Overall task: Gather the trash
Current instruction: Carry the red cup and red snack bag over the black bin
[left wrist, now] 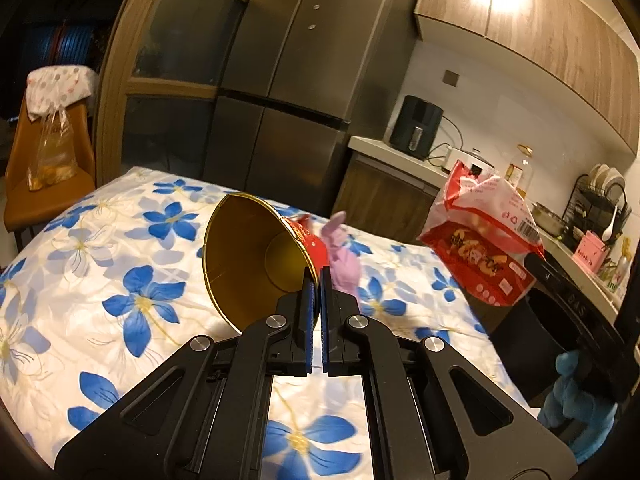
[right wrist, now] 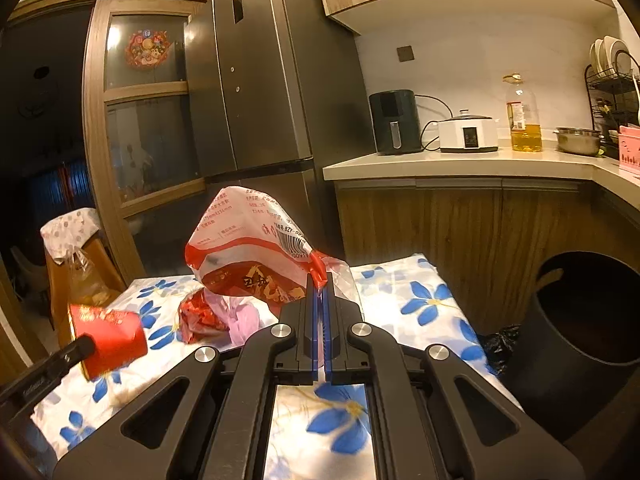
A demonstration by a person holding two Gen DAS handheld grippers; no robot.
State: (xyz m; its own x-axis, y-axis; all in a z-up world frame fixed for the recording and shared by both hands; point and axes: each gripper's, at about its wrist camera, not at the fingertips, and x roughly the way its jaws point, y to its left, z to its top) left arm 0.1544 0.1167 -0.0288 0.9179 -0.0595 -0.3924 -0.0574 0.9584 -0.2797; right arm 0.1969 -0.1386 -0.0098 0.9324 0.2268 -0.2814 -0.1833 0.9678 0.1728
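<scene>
Both pieces of trash are off the table and in the tongs: the left gripper (left wrist: 319,280) is clamped on the rim of a red paper cup (left wrist: 256,256) at the centre of its frame, and the right gripper (right wrist: 321,285) is pinched on a corner of a red-and-white snack bag (right wrist: 256,248), mid-frame in its own view. The black trash bin (right wrist: 592,340) stands open at the right edge of the right wrist view, just beside the table. The risk, on this evidence, lies in the grips. The cup is a smooth cone with a glossy gold lining, held by one thin wall and tilted mouth-up to the camera, so it could pivot or slip free on the way across. The bag is slick, crinkled film, puffed and limp, caught only by a twisted corner that could tear or slide out. A crumpled red foil wrapper (right wrist: 200,318) and a pink scrap (right wrist: 244,318) lie on the blue-flowered tablecloth (right wrist: 424,300), soft and rumpled, under the bag; a low pass could drag them.
</scene>
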